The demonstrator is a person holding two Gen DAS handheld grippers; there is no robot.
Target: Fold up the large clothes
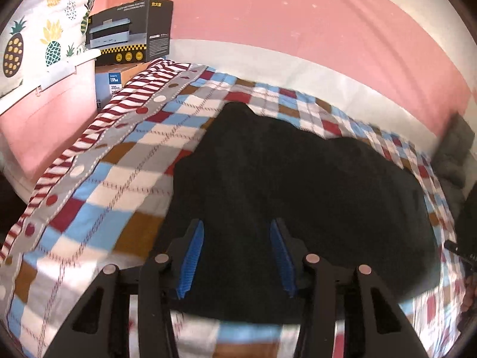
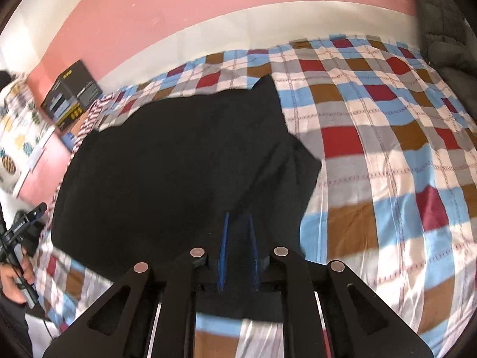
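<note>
The bed [image 2: 387, 149] is taking most of both views, and a checked cover in blue, red, brown and white is lying over it. It is serving as the wide, soft surface for folding. On the middle of it the black garment [image 1: 298, 185] is lying spread, with one part already turned over itself on the right side, where a slanted edge is showing in the right wrist view. The cloth is dark, so its seams are not possible to read.

Beside the bed, at the left, a pink storage box [image 1: 50, 119] and a dark carton [image 1: 131, 29] are standing against the pink wall, well apart from the work.

The right hand-held gripper [image 2: 238, 226] is grasping the near edge of the black garment, its blue pads almost together with cloth between them. This hold is probably for lifting the near edge and carrying it across for the next fold. The left hand-held gripper [image 1: 237, 229] is released, its pads standing wide apart above the near part of the garment, seemingly ready to take the other corner.
</note>
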